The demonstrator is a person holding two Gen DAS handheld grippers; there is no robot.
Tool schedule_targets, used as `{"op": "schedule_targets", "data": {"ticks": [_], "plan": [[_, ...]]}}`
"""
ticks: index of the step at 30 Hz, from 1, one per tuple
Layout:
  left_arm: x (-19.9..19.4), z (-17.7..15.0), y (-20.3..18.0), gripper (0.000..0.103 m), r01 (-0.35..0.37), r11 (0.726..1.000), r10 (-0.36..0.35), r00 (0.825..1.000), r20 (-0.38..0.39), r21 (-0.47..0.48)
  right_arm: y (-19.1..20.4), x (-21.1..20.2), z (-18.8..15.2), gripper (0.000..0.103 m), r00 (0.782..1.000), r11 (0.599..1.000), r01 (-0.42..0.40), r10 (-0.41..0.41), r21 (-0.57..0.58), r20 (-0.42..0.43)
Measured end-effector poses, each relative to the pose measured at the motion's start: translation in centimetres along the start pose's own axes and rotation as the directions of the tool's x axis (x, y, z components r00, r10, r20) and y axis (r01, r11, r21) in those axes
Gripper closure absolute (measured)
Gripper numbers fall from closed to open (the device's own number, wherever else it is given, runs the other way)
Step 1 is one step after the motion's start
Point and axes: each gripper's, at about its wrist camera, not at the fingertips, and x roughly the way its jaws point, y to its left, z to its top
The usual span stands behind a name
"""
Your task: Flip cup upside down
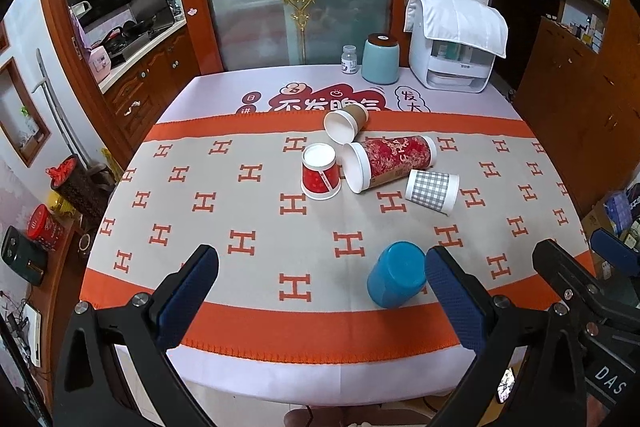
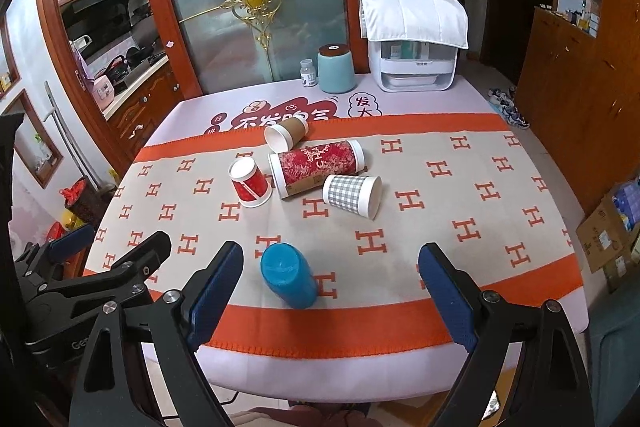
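Observation:
A blue cup (image 1: 397,279) stands upside down near the table's front edge; it also shows in the right wrist view (image 2: 289,279). A small red cup (image 1: 320,171) (image 2: 250,183) stands upside down further back. A tall red patterned cup (image 1: 390,161) (image 2: 318,167), a grey checked cup (image 1: 433,191) (image 2: 353,195) and a brown cup (image 1: 345,123) (image 2: 285,133) lie on their sides. My left gripper (image 1: 320,299) is open and empty, its right finger beside the blue cup. My right gripper (image 2: 332,295) is open and empty, with the blue cup between its fingers' lines.
The table (image 1: 240,355) wears an orange and beige cloth. At its back stand a teal canister (image 1: 381,59), a small jar (image 1: 349,59) and a white appliance (image 1: 452,47) under a cloth. Wooden cabinets (image 1: 580,99) stand to the right, boxes (image 2: 608,231) on the floor.

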Motion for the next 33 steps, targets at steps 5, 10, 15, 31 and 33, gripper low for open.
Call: {"op": "schedule_targets", "data": {"ticks": [5, 10, 15, 31, 33], "plan": [[0.6, 0.2, -0.1, 0.001, -0.003, 1.000, 0.003, 1.000, -0.014, -0.006, 0.0, 0.6, 0.2, 0.012, 1.000, 1.000, -0.005, 0.005, 0.002, -0.013], [0.7, 0.3, 0.0, 0.001, -0.003, 1.000, 0.003, 1.000, -0.017, -0.008, 0.1, 1.7, 0.7, 0.012, 1.000, 1.000, -0.007, 0.007, -0.002, -0.023], [1.1, 0.5, -0.1, 0.001, -0.005, 1.000, 0.005, 1.000, -0.028, -0.007, 0.1, 1.6, 0.6, 0.012, 1.000, 1.000, -0.008, 0.008, 0.003, -0.024], [1.6, 0.6, -0.1, 0.001, -0.011, 1.000, 0.011, 0.999, -0.034, -0.006, 0.0, 2.3, 1.0, 0.012, 0.999, 1.000, -0.012, 0.012, 0.002, -0.034], [1.7, 0.7, 0.0, 0.001, -0.010, 1.000, 0.009, 0.999, -0.037, -0.007, 0.1, 2.4, 1.1, 0.012, 0.999, 1.000, -0.013, 0.013, 0.001, -0.035]]}}
